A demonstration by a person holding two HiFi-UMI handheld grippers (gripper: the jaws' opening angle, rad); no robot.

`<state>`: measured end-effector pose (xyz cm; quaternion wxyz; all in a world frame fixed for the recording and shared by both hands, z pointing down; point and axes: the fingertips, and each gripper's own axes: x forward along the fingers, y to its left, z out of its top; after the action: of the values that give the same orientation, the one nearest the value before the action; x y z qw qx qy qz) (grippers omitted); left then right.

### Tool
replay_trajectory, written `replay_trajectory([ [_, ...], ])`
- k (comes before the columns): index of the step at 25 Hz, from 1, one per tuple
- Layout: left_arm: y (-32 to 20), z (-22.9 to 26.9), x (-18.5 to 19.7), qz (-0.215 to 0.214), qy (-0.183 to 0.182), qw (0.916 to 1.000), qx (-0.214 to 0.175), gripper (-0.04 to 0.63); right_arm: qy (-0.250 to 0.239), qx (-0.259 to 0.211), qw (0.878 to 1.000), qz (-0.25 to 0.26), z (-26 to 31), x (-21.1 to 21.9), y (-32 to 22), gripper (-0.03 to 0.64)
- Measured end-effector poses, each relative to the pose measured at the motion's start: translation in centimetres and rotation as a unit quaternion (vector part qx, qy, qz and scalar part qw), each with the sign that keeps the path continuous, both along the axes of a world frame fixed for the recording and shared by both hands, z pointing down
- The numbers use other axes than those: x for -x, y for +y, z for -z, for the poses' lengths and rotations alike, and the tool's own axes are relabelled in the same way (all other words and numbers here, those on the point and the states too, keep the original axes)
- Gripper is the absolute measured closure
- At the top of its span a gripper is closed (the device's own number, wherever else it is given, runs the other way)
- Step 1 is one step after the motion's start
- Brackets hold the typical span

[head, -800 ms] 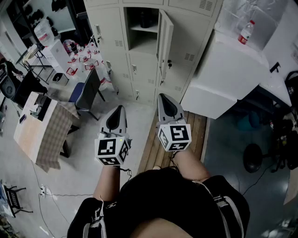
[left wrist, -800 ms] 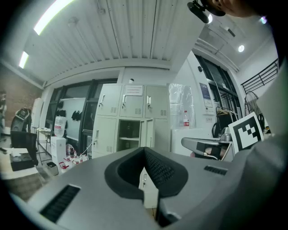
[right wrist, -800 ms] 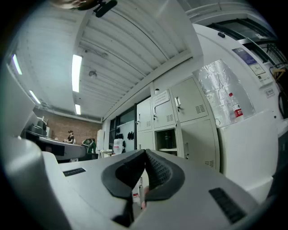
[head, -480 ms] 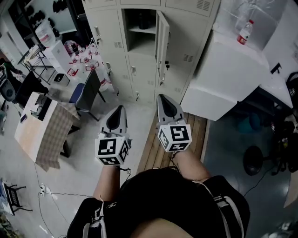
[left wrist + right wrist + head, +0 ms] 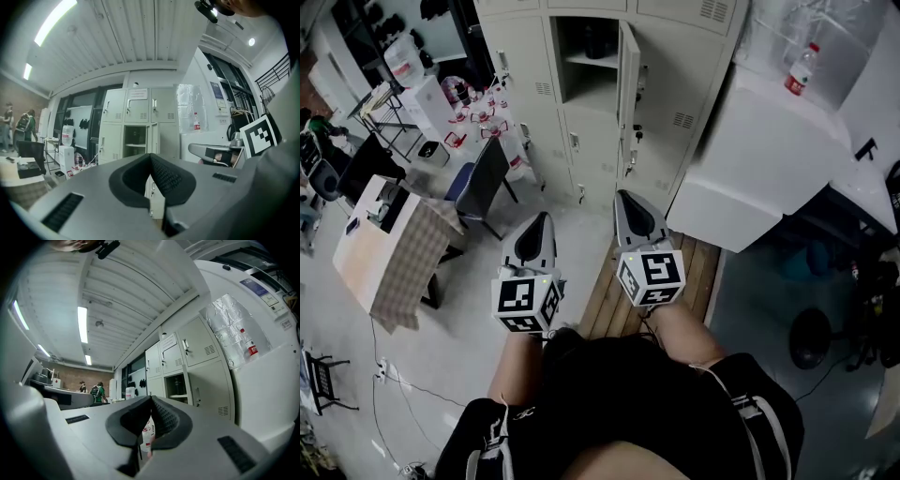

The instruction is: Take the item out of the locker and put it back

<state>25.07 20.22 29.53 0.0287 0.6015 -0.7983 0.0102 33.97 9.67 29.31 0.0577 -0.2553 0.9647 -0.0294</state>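
A bank of pale lockers (image 5: 675, 56) stands ahead, and one compartment (image 5: 589, 56) has its door (image 5: 630, 70) swung open. Something dark (image 5: 594, 41) sits on that compartment's upper shelf, too dim to make out. Both grippers are held side by side at waist height, well short of the lockers and pointing at them. My left gripper (image 5: 542, 217) is shut with nothing between its pads (image 5: 161, 176). My right gripper (image 5: 623, 195) is shut too and holds nothing. The open compartment (image 5: 136, 140) shows beyond the left jaws, and beyond the right jaws the open compartment (image 5: 177, 387) shows again.
A large white cabinet (image 5: 750, 159) with a bottle (image 5: 802, 67) on top stands right of the lockers. A dark chair (image 5: 483, 183) and a checked-cloth table (image 5: 389, 253) are to the left. A wooden pallet (image 5: 609, 291) lies underfoot. People (image 5: 96, 392) stand far off.
Both grippers stay shut and side by side in the same place. Only the head view has swung slightly.
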Motion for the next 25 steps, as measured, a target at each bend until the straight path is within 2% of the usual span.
replay_trajectory([
  [7,-1.2,0.1,1.9,0.013,-0.012,0.9998,-0.010,0.583,-0.005,-0.011,1.000,0.004,-0.1,1.7,-1.4,0.601],
  [15,-4.6,-1.8,6.5,0.000,-0.024,0.9992,-0.032,0.583,-0.019,-0.030,0.999,-0.008,-1.4,6.4,-4.6,0.601],
  [20,-8.5,-4.3,11.9,-0.019,-0.017,0.9992,-0.032,0.583,-0.012,-0.032,0.999,-0.022,-3.5,11.8,-7.9,0.601],
  [25,-13.3,-3.7,19.4,-0.042,-0.015,0.9983,-0.039,0.583,-0.006,-0.039,0.998,-0.038,-3.1,19.4,-12.2,0.601],
])
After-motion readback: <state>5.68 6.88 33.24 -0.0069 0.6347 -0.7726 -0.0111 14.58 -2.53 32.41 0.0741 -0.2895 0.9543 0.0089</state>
